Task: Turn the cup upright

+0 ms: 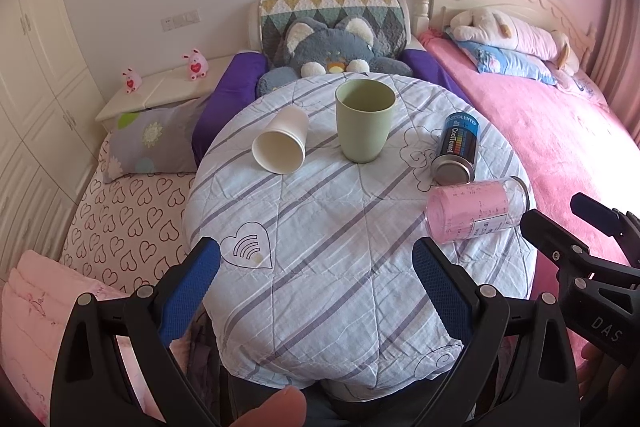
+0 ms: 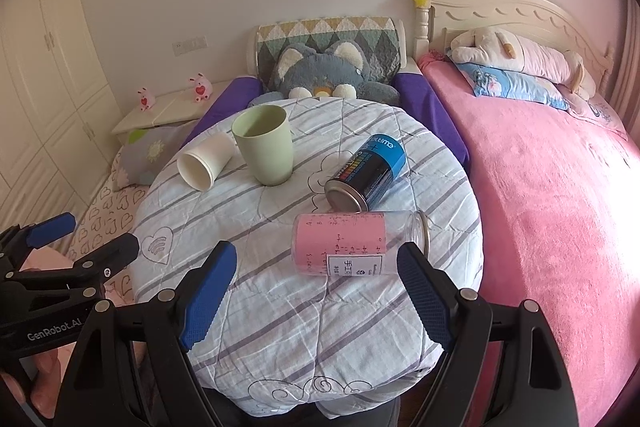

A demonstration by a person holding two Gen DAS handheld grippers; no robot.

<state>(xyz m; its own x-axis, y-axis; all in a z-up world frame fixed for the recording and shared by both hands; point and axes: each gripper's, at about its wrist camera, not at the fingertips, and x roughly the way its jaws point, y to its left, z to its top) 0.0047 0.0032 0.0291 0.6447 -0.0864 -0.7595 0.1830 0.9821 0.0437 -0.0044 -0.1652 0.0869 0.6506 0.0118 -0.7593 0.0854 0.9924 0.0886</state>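
That white paper cup (image 1: 280, 141) lying on its side looks super light and squishy, so I'd pinch the wall near the rim gently or it'll crumple. It's on the far left of the quilt-covered table (image 1: 320, 247), just beside the upright green cup (image 1: 364, 121). Left gripper (image 1: 316, 291) and right gripper (image 2: 318, 293) are both wide open, empty, well short of it.

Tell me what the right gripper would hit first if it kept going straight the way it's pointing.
Probably the pink jar lying on its side: it sits just ahead of the open right gripper, slightly toward its right finger. Beyond it lies the blue can. Depth is uncertain through the fisheye.
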